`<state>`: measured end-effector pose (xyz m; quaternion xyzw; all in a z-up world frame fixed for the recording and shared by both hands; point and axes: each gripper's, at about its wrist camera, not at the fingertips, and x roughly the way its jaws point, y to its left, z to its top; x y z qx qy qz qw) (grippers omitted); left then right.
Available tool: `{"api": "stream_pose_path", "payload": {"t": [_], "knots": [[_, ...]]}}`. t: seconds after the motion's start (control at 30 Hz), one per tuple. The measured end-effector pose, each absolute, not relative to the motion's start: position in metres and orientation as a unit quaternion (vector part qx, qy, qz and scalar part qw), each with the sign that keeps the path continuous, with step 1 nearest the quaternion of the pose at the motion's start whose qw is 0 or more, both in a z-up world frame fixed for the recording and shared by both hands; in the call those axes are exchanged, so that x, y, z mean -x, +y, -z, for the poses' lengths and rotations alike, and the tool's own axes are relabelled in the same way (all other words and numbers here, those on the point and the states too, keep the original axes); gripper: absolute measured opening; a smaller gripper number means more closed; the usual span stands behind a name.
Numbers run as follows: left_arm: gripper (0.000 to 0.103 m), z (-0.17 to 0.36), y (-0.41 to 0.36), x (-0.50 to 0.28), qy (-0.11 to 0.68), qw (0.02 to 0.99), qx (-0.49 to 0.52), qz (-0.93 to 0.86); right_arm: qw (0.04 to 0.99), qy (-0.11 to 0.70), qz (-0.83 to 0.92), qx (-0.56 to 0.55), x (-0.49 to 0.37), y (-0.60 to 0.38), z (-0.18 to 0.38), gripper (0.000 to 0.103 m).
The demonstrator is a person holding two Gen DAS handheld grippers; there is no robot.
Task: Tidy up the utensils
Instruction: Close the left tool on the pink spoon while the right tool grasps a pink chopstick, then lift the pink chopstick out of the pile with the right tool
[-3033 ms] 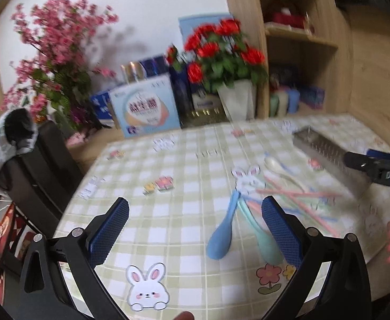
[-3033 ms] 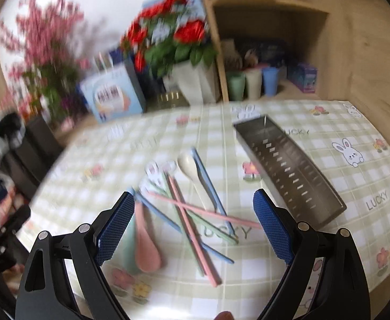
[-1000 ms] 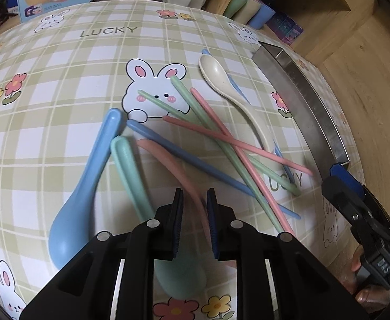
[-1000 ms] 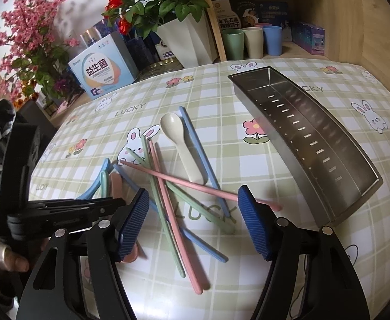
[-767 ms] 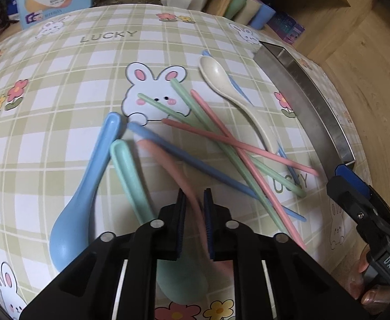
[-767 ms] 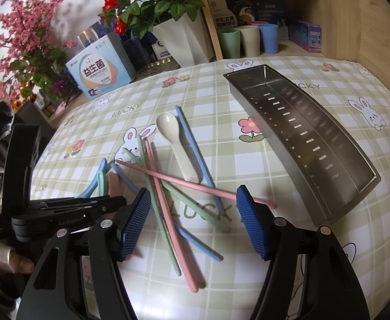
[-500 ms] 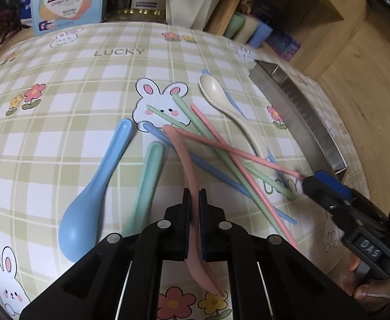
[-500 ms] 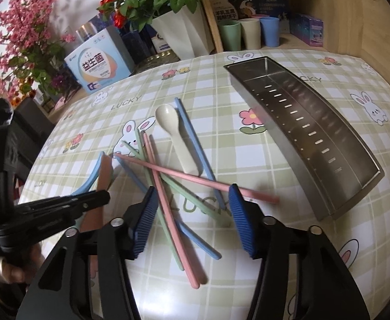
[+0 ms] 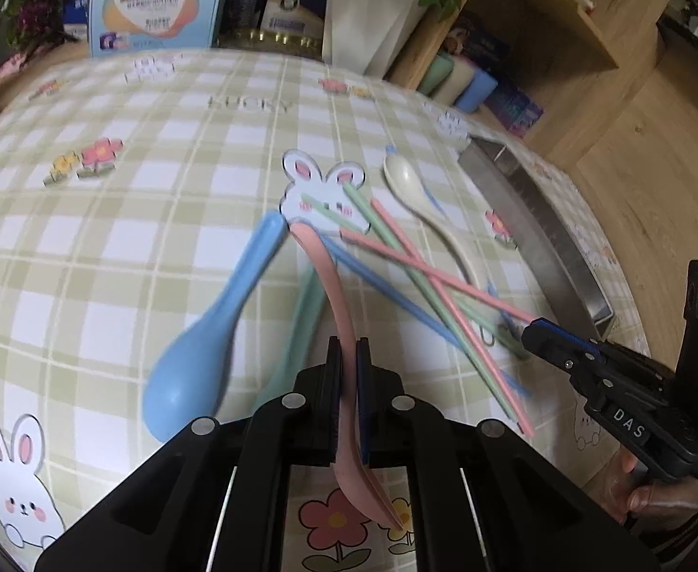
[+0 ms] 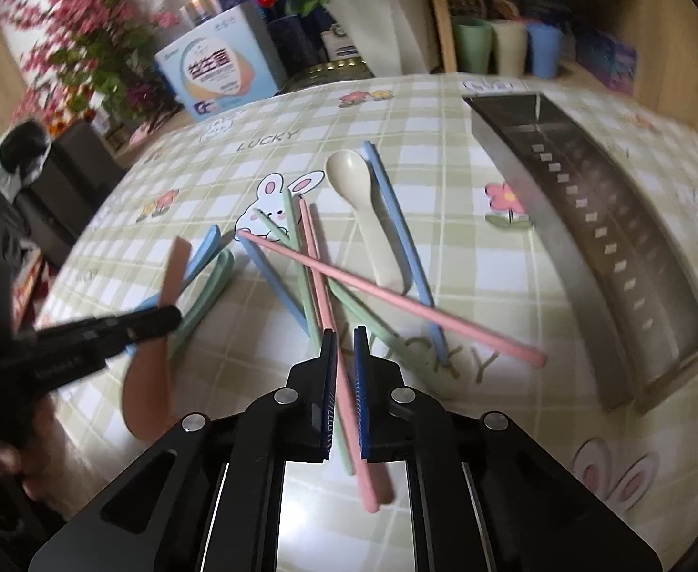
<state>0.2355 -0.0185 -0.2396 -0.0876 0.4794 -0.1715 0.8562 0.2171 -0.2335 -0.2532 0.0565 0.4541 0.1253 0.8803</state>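
Left wrist view: the left tool [image 9: 347, 357] is clamped on the pink spoon [image 9: 337, 314], its bowl hanging below the pads, handle pointing toward the blue spoon [image 9: 206, 343] on the bench [image 9: 110, 238]. "DAS" reads on the right tool [image 9: 547, 331].

Right wrist view: the right tool [image 10: 344, 348] is pressed together on a pink chopstick [image 10: 334, 333] in the crossed pile. Only here the steel tray [image 10: 611, 248] shows its slotted floor, beside "LUCKY" on the cloth. The cream spoon [image 10: 363, 209] lies flat.
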Motion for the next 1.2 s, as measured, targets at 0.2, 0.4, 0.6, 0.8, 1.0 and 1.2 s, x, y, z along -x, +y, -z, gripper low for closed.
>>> {"api": "stream_pose_path", "payload": {"t": [0.2, 0.4, 0.6, 0.8, 1.0, 1.2], "knots": [[0.006, 0.238, -0.023, -0.223, 0.463, 0.862, 0.074, 0.19, 0.877, 0.467, -0.108, -0.023, -0.23, -0.243, 0.244, 0.007], [0.006, 0.242, -0.012, -0.223, 0.469, 0.856, 0.1, 0.196, 0.865, 0.488, -0.117, -0.01, -0.233, -0.231, 0.249, 0.007], [0.006, 0.245, -0.013, -0.219, 0.472, 0.85, 0.105, 0.208, 0.854, 0.505, -0.129, -0.001, -0.239, -0.213, 0.265, 0.007], [0.006, 0.248, -0.008, -0.22, 0.477, 0.847, 0.117, 0.203, 0.848, 0.513, -0.132, -0.006, -0.246, -0.204, 0.271, 0.008], [0.006, 0.248, -0.013, -0.218, 0.478, 0.846, 0.109, 0.209, 0.847, 0.515, -0.132, -0.019, -0.24, -0.205, 0.275, 0.008], [0.006, 0.252, -0.021, -0.217, 0.487, 0.838, 0.105, 0.221, 0.846, 0.513, -0.134, -0.056, -0.237, -0.214, 0.279, 0.008]]}}
